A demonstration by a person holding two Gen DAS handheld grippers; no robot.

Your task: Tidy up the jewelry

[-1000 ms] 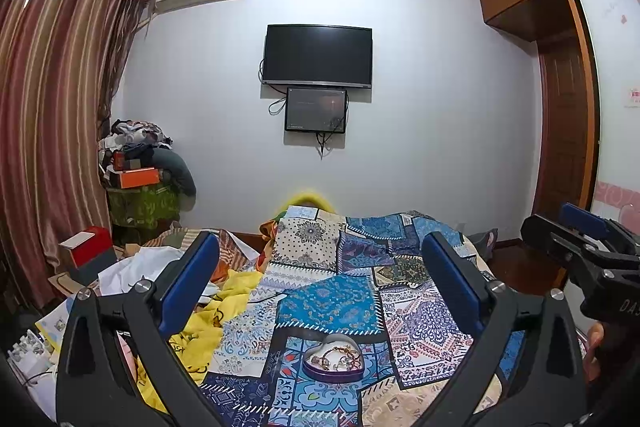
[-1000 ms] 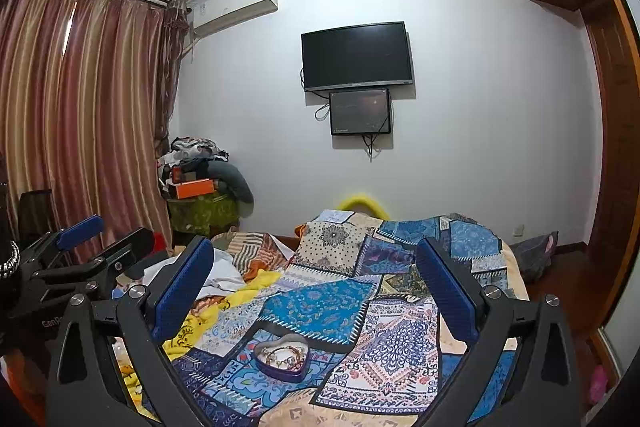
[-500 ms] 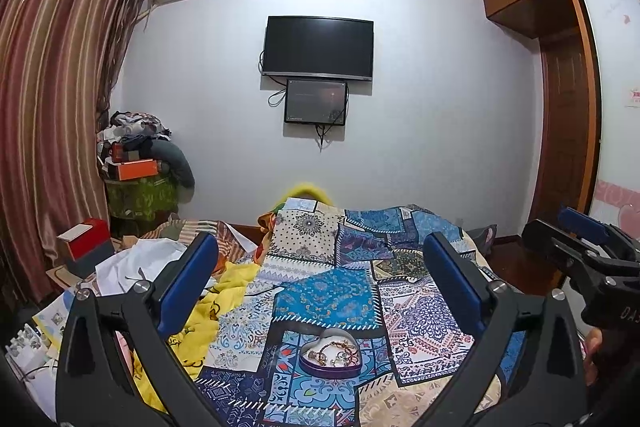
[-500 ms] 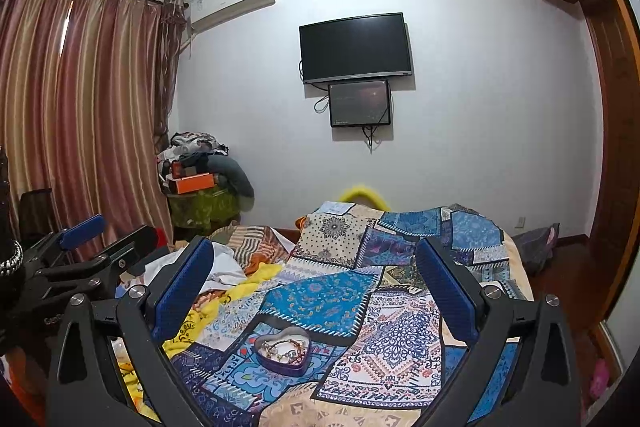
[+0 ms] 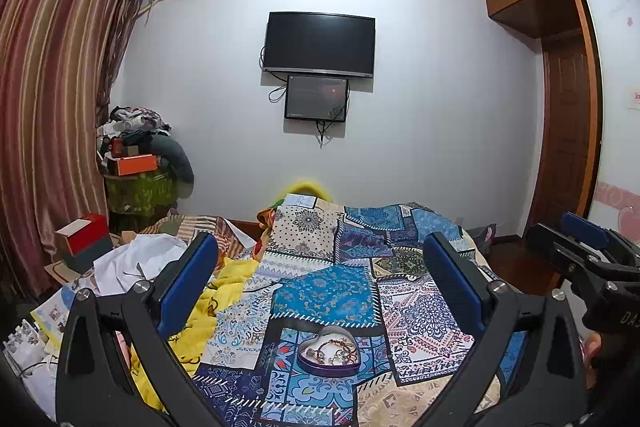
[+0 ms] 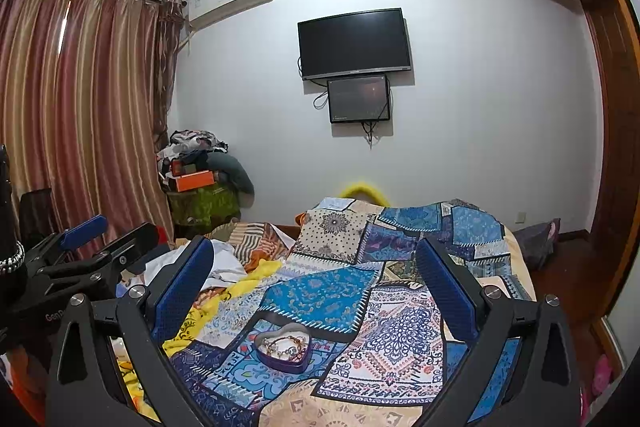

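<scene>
A heart-shaped purple box (image 5: 329,351) holding tangled bracelets and chains lies open on the patchwork bedspread (image 5: 324,291). It also shows in the right wrist view (image 6: 285,347). My left gripper (image 5: 320,267) is open and empty, held above and behind the box. My right gripper (image 6: 314,269) is open and empty, also above the box. The right gripper shows at the right edge of the left wrist view (image 5: 588,251). The left gripper shows at the left of the right wrist view (image 6: 92,251).
Yellow cloth (image 5: 224,287), white cloth (image 5: 136,259) and papers lie on the bed's left side. A red box (image 5: 82,235) and a pile of clothes on a green stand (image 5: 140,163) are by the striped curtain. A TV (image 5: 319,45) hangs on the far wall. A wooden wardrobe (image 5: 560,131) is at right.
Both grippers have tilted or dropped slightly toward the bed, so the heart box sits a little higher in both views. Both stay open.
</scene>
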